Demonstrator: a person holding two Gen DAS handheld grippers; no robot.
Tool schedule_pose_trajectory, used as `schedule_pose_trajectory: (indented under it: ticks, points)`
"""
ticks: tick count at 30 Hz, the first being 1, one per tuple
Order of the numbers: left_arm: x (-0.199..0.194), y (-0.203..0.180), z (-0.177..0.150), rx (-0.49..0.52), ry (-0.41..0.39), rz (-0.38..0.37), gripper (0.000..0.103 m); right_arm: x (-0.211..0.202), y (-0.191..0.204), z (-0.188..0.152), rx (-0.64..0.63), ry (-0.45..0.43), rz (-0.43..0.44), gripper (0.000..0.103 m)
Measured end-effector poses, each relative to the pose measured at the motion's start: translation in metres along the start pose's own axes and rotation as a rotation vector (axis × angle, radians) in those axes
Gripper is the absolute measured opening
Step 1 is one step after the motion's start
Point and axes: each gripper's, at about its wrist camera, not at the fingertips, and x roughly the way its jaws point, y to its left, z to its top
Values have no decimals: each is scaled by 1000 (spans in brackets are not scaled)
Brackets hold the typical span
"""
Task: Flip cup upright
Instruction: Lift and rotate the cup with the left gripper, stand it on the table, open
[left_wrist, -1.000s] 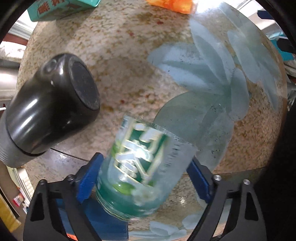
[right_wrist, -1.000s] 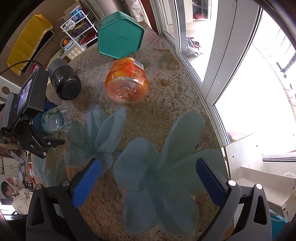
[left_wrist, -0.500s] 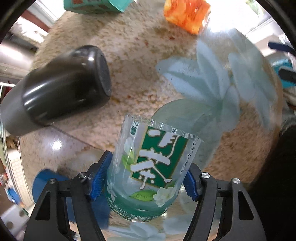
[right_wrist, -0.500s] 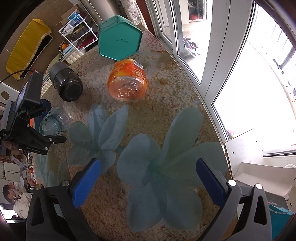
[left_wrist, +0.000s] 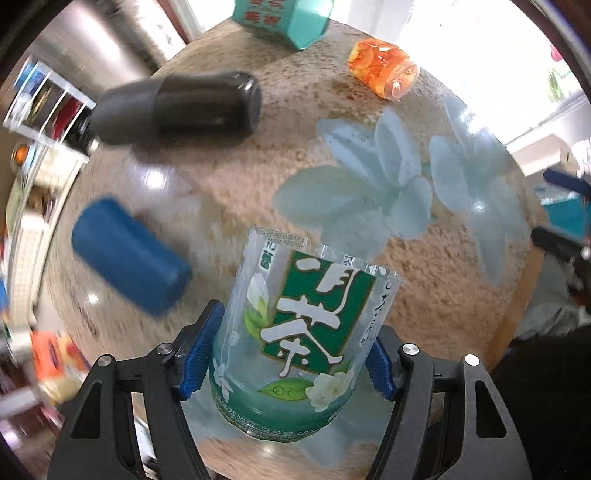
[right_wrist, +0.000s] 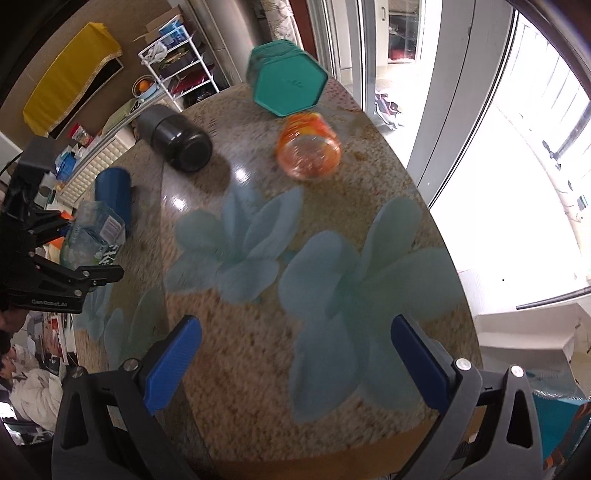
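My left gripper (left_wrist: 291, 350) is shut on a clear plastic cup (left_wrist: 303, 321) with a green tea label. The cup's open rim points away from me and its green base is near the camera, above the table. The same cup (right_wrist: 92, 236) shows at the left of the right wrist view, held in the left gripper (right_wrist: 74, 258). My right gripper (right_wrist: 291, 354) is open and empty above the near part of the table.
On the round stone table (right_wrist: 332, 229) lie a black cup (left_wrist: 177, 107) on its side, a blue cup (left_wrist: 129, 254) on its side, an orange cup (left_wrist: 384, 68) on its side and a teal hexagonal box (left_wrist: 284, 14). Windows stand at the right.
My left gripper has lifted and tilted the clear cup, so more of the table and the blue cup come into view. My right gripper has stayed open and shifted slightly.
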Motion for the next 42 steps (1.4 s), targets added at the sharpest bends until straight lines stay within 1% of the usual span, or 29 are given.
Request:
schedule_pose_trajectory:
  ticks: [1,3,4,6,9,14,16,18,23,27,29,32,37,38,42]
  points:
    - [-6,1,-7,-35,-8,-14,74,-2,4,-4,-8,0,-7,103]
    - [-14,-17,-18,-77,-27,-26,74,-5,12,-11,-18,-2,-13,103]
    - [-16,-17,-27,-108,-35,-27,74,-6,16,-14,-24,-7,-17,103]
    - [-13,-18,-40,-188,-43,-41,74,-10,25,-18,-39,-16,-26,103]
    - [-9,-18,-56,-297,-66,-82,74,-15,36,-23,-55,-26,-36,103]
    - [4,-31,-76,-419,-75,-134,74,-23,56,-37,-110,-30,-58,103]
    - [11,-41,-82,-469,-85,-150,74,-26,62,-45,-135,-28,-60,103]
    - [16,-50,-86,-494,-91,-167,74,-25,65,-47,-153,-23,-63,103]
    - [43,-73,-90,-562,-52,-201,74,-22,61,-49,-184,-7,-63,103]
    - [63,-84,-89,-640,-37,-215,74,-19,53,-49,-207,20,-58,103]
    - [71,-88,-86,-660,-30,-212,74,-17,49,-49,-221,29,-54,103]
    - [79,-98,-78,-664,-21,-165,74,-12,42,-47,-229,50,-46,103]
    - [90,-113,-67,-673,0,-114,75,-5,33,-42,-242,71,-25,103]
    - [90,-116,-65,-674,-7,-99,74,-5,32,-40,-246,73,-18,103]
    - [91,-124,-63,-691,-8,-92,76,-3,26,-35,-258,77,-1,103]
